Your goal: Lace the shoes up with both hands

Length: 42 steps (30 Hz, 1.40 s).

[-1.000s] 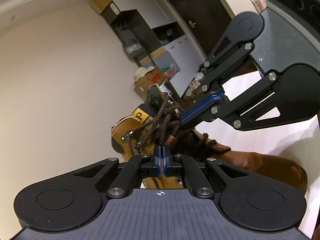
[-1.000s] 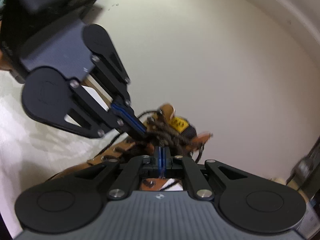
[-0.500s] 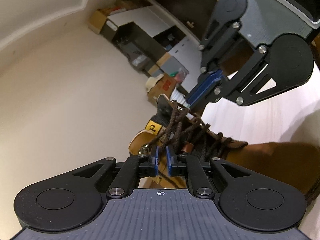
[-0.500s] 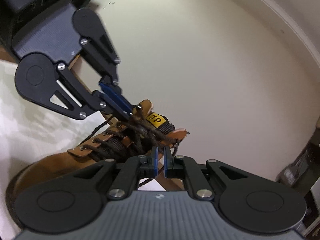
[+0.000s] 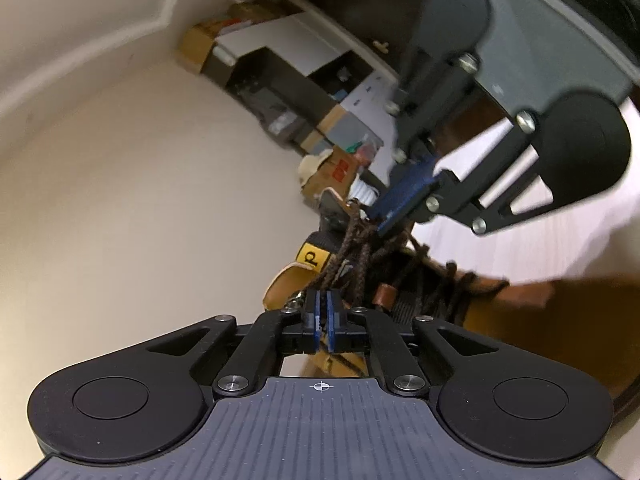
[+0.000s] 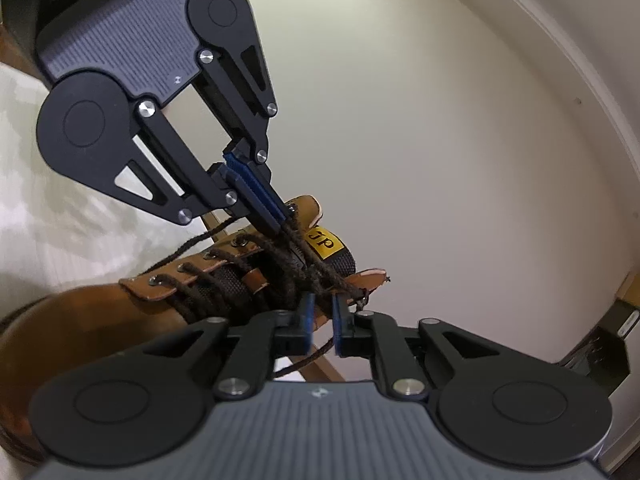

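The left wrist view alone shows stacked cardboard boxes (image 5: 336, 168) and a dark shelving unit (image 5: 272, 96) behind the tan leather lace-up boot (image 5: 288, 280). The right wrist view alone shows the boot's laced eyelet row (image 6: 192, 268). The boot lies on a white-covered surface (image 6: 60, 240). The left gripper (image 5: 323, 308) is clenched on the dark brown braided lace (image 5: 352, 248). The right gripper (image 6: 321, 312) is released, its pads straddling the lace.

I read this as a home storeroom: cream walls (image 5: 120, 200), cardboard boxes (image 5: 332, 176) stacked on and beside dark shelving (image 5: 276, 92), dark door (image 5: 360, 4), white-covered table (image 6: 48, 216).
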Available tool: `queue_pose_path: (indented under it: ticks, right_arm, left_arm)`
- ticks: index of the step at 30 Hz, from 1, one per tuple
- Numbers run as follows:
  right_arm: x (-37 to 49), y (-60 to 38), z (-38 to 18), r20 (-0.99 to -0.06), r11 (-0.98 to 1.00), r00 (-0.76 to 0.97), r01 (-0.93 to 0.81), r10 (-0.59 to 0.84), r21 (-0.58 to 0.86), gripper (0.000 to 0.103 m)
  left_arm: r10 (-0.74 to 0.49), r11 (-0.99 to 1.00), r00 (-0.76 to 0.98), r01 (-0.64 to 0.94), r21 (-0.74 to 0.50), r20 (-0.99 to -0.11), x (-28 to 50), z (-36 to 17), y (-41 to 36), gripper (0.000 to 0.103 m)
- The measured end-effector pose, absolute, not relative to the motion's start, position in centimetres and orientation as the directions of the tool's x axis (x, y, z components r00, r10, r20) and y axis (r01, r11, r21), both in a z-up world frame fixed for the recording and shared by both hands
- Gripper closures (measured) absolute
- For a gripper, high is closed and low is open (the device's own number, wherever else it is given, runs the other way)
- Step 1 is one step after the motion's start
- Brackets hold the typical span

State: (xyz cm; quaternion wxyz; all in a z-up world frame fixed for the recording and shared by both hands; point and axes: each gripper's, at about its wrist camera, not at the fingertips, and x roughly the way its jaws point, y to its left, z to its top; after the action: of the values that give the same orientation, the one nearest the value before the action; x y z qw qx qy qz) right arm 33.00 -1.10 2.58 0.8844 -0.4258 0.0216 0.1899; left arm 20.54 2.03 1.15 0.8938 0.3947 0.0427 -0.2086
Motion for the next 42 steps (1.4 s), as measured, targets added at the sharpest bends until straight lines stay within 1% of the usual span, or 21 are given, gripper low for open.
queue_pose_path:
  ticks: [2,4,7,10,11,14,16,17,19,20,21,22,24,28,30,36,39,40,41,42]
  right_arm:
    - [33.1,-1.6,3.2,-0.215,0.61,0.918,-0.384,0.333,-0.693,0.101]
    - [32.5,-1.7,3.5,-0.206,0.622,0.914,-0.391,0.35,-0.678,0.101]
    - [32.0,-1.9,4.0,-0.184,0.634,0.912,-0.391,0.368,-0.667,0.101]
    - [33.1,-2.5,4.7,-0.181,0.675,0.923,-0.374,0.34,-0.637,0.102]
    - [33.2,-2.6,4.7,-0.184,0.674,0.922,-0.375,0.34,-0.636,0.102]
    - [32.7,-1.8,3.9,-0.176,0.613,0.916,-0.375,0.361,-0.696,0.102]
    - [32.8,-1.7,3.7,-0.175,0.608,0.915,-0.375,0.363,-0.7,0.102]
    - [32.9,-1.8,3.6,-0.175,0.616,0.915,-0.378,0.364,-0.692,0.1]
    - [32.8,-2.5,3.5,-0.175,0.633,0.911,-0.387,0.373,-0.67,0.096]
    - [33.0,-2.9,3.6,-0.176,0.643,0.913,-0.387,0.368,-0.661,0.091]
    - [33.2,-3.3,3.6,-0.178,0.654,0.915,-0.385,0.361,-0.651,0.089]
    - [33.4,-3.8,3.6,-0.18,0.664,0.918,-0.383,0.354,-0.642,0.089]
    - [34.2,-4.8,4.0,-0.205,0.706,0.92,-0.389,0.335,-0.592,0.089]
    - [35.3,-6.5,4.5,-0.278,0.791,0.898,-0.434,0.34,-0.431,0.089]
    - [34.9,-6.9,5.5,-0.297,0.807,0.889,-0.446,0.349,-0.388,0.089]
    - [35.5,-7.4,5.4,-0.333,0.818,0.854,-0.496,0.399,-0.291,0.088]
    - [36.2,-7.6,5.2,-0.347,0.831,0.843,-0.503,0.411,-0.237,0.088]
    - [36.5,-7.6,5.1,-0.352,0.835,0.839,-0.504,0.414,-0.219,0.088]
    - [36.7,-7.7,5.0,-0.357,0.839,0.835,-0.506,0.418,-0.202,0.089]
    - [37.0,-7.8,4.9,-0.362,0.842,0.832,-0.507,0.421,-0.184,0.09]
  left_arm:
    - [-0.38,0.619,0.889,0.45,0.644,-0.256,19.8,1.6,2.1,0.101]
    - [-0.394,0.607,0.883,0.458,0.649,-0.254,19.3,1.5,2.2,0.101]
    - [-0.389,0.623,0.889,0.448,0.641,-0.244,19.4,1.6,2.3,0.101]
    - [-0.38,0.64,0.893,0.442,0.629,-0.241,19.8,1.8,2.6,0.101]
    - [-0.378,0.637,0.894,0.44,0.633,-0.241,20.0,1.9,2.6,0.101]
    - [-0.369,0.629,0.899,0.427,0.649,-0.235,20.1,1.7,2.3,0.1]
    - [-0.368,0.635,0.9,0.427,0.643,-0.234,20.0,1.6,2.5,0.098]
    - [-0.369,0.638,0.9,0.426,0.641,-0.231,20.0,1.6,2.6,0.096]
    - [-0.378,0.659,0.898,0.431,0.616,-0.224,19.6,1.7,3.4,0.096]
    - [-0.377,0.666,0.9,0.429,0.61,-0.221,19.7,1.8,3.6,0.096]
    - [-0.37,0.688,0.904,0.422,0.591,-0.214,19.7,1.9,4.3,0.096]
    - [-0.363,0.708,0.906,0.42,0.568,-0.216,19.9,2.0,4.9,0.095]
    - [-0.35,0.743,0.908,0.42,0.522,-0.232,20.6,2.2,5.7,0.092]
    - [-0.36,0.796,0.89,0.449,0.406,-0.279,21.6,2.5,7.3,0.09]
    - [-0.372,0.81,0.88,0.463,0.361,-0.295,21.9,2.4,7.7,0.089]
    - [-0.388,0.834,0.865,0.477,0.278,-0.319,23.5,2.7,8.2,0.088]
    - [-0.367,0.837,0.871,0.462,0.292,-0.328,24.1,2.7,8.2,0.088]
    - [-0.356,0.839,0.874,0.455,0.298,-0.332,24.3,2.6,8.1,0.091]
    - [-0.351,0.841,0.875,0.451,0.299,-0.334,24.5,2.6,8.2,0.099]
    - [-0.346,0.843,0.876,0.448,0.299,-0.337,24.6,2.6,8.4,0.1]
